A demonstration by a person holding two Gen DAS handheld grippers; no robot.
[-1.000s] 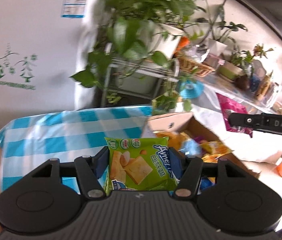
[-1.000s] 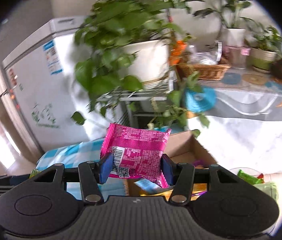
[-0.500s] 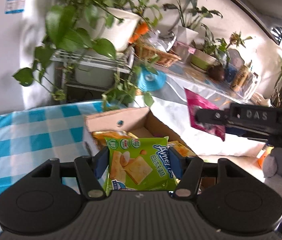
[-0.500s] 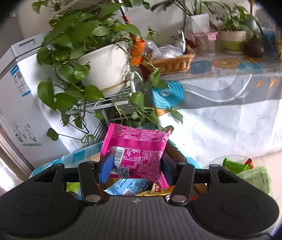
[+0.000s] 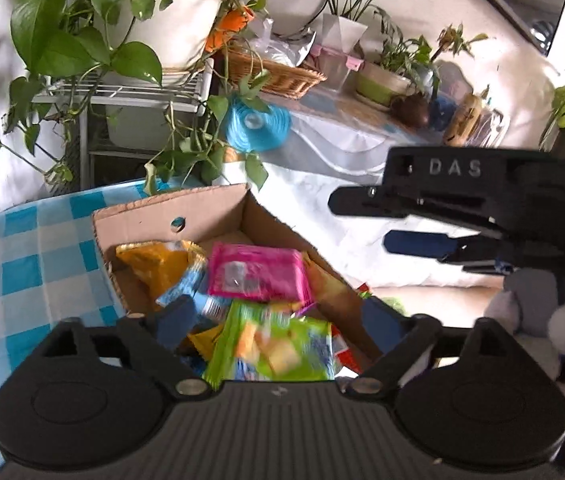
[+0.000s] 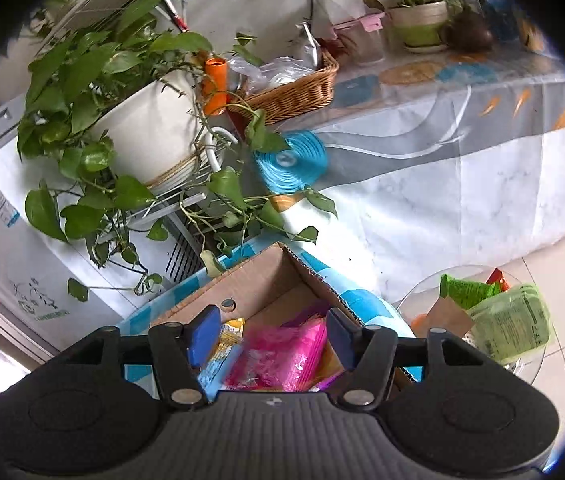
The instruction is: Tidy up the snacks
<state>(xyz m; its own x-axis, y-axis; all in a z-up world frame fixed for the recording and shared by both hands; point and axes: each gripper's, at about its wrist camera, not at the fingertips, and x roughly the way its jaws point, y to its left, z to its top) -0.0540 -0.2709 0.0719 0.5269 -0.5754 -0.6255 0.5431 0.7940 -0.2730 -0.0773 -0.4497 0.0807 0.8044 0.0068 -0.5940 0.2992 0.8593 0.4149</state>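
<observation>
A cardboard box (image 5: pixel 170 208) stands on the blue checked cloth with several snack packets inside. My left gripper (image 5: pixel 276 318) hovers over its near end, jaws opening wide; the green cracker packet (image 5: pixel 274 348) is blurred between the fingers and no pad touches it. The pink packet (image 5: pixel 256 272) lies flat on the pile in the box. My right gripper (image 6: pixel 271 332) is above the box (image 6: pixel 258 276) with jaws opening, the pink packet (image 6: pixel 278 356) blurred below and free of the pads. In the left wrist view the right gripper (image 5: pixel 378 222) reaches in from the right.
A potted vine (image 5: pixel 170 28) on a white wire rack trails leaves over the box's far side. Behind, a long covered table (image 6: pixel 462 168) carries a wicker basket (image 5: pixel 278 76) and plant pots. A glass bowl (image 6: pixel 522 364) with green packets sits low at the right. A white freezer (image 6: pixel 10 248) stands left.
Both grippers moved over the box and opened. The green packet left the left pads and drops; the pink packet left the right pads and landed in the box.
</observation>
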